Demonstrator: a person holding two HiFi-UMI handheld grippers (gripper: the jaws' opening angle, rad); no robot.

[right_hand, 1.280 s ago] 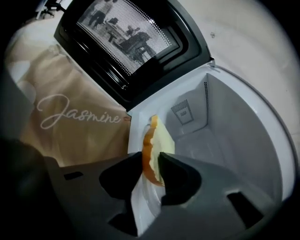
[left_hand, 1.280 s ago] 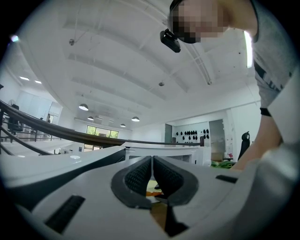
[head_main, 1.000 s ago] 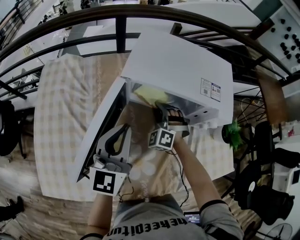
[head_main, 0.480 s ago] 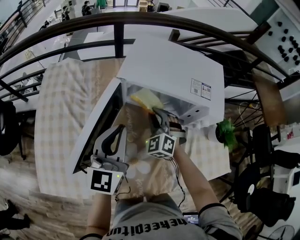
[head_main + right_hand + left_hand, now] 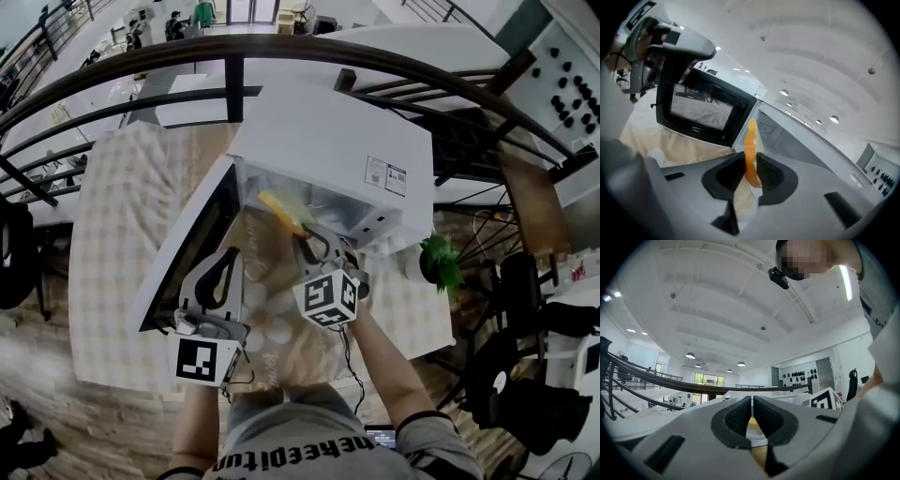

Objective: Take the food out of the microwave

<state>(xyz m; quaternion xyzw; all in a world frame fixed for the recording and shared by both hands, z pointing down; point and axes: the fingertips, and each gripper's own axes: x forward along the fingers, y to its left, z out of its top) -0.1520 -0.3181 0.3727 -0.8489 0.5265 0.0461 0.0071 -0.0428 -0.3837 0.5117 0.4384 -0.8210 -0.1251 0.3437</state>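
The white microwave [image 5: 337, 141] stands on the table with its door [image 5: 187, 248] swung open to the left. My right gripper [image 5: 309, 240] is at the oven's mouth, shut on the edge of an orange plate [image 5: 279, 212]. In the right gripper view the plate [image 5: 750, 140] stands on edge between the pads, with the oven cavity behind it. My left gripper [image 5: 225, 267] hangs beside the open door, jaws together and nothing between them. In the left gripper view its pads [image 5: 739, 417] nearly touch, pointing level across the room.
A checked cloth covers the table [image 5: 112, 216]. A small green plant [image 5: 439, 262] stands right of the microwave. A dark curved railing [image 5: 281, 42] runs behind it. The open door [image 5: 701, 110] takes up room at the left.
My right gripper has drawn back from inside the microwave, risen and rolled, bringing the orange plate out to the opening on edge. The left gripper has risen a little.
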